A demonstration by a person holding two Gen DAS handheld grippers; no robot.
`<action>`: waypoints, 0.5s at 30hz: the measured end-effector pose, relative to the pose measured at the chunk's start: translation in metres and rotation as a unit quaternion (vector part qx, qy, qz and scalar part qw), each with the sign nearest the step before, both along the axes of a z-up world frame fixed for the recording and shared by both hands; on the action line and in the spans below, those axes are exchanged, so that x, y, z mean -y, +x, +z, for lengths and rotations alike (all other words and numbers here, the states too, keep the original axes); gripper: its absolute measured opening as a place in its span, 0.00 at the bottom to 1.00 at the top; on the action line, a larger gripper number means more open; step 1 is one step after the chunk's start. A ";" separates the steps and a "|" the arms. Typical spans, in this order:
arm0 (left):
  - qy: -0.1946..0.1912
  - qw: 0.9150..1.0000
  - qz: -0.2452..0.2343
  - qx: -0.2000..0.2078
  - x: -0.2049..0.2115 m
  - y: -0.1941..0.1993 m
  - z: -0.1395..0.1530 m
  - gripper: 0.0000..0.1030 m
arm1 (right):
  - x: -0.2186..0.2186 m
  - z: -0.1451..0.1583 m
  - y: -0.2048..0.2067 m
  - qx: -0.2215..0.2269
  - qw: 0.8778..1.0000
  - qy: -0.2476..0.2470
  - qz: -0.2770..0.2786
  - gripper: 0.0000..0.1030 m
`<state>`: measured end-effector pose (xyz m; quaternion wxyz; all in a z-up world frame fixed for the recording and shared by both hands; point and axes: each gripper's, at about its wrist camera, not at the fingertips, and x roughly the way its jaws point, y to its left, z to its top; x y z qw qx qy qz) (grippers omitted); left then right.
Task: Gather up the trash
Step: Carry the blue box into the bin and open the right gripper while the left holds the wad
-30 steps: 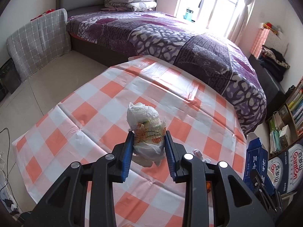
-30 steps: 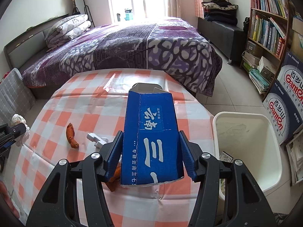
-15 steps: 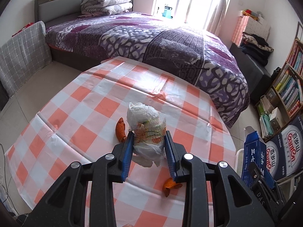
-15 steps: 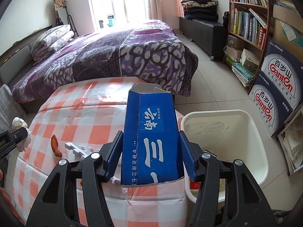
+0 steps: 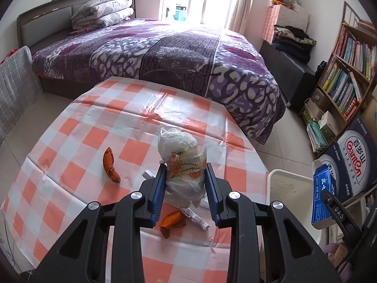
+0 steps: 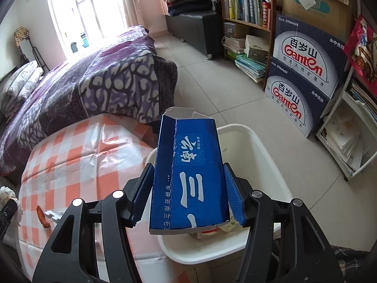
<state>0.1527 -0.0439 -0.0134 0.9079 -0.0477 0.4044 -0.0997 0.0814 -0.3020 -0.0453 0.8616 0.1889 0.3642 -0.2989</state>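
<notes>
Left wrist view showed the left gripper (image 5: 185, 188) clenched on a crumpled white plastic bag (image 5: 182, 162) with an orange print, both blue pads pressing its sides, above the near part of the table (image 5: 77, 136) with the orange-and-white checked cloth. On the cloth lay one orange peel (image 5: 110, 165) toward the left edge, a second orange peel (image 5: 172, 221) near the front edge below the gripper, and a white wrapper (image 5: 196, 218) just beside it. The white bin (image 5: 291, 188) stood on the floor at the right edge of the table. In the right wrist view, the right gripper (image 6: 188, 193) was grasping a blue carton (image 6: 188, 176) by its two sides, held above the bin, with its open end pointing away from the camera. Some scraps lay in the bin bottom.
</notes>
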 end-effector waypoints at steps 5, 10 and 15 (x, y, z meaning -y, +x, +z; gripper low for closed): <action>0.001 1.000 -0.024 0.003 0.025 -0.007 0.002 0.31 | 0.036 -0.005 -0.015 -0.014 0.998 0.025 -0.055 0.56; -0.004 0.998 -0.054 0.011 0.053 -0.014 0.007 0.31 | 0.062 -0.007 -0.031 -0.018 0.996 0.032 -0.086 0.65; -0.015 0.996 -0.090 0.009 0.084 -0.023 0.012 0.31 | 0.071 -0.002 -0.044 -0.012 0.995 0.018 -0.101 0.82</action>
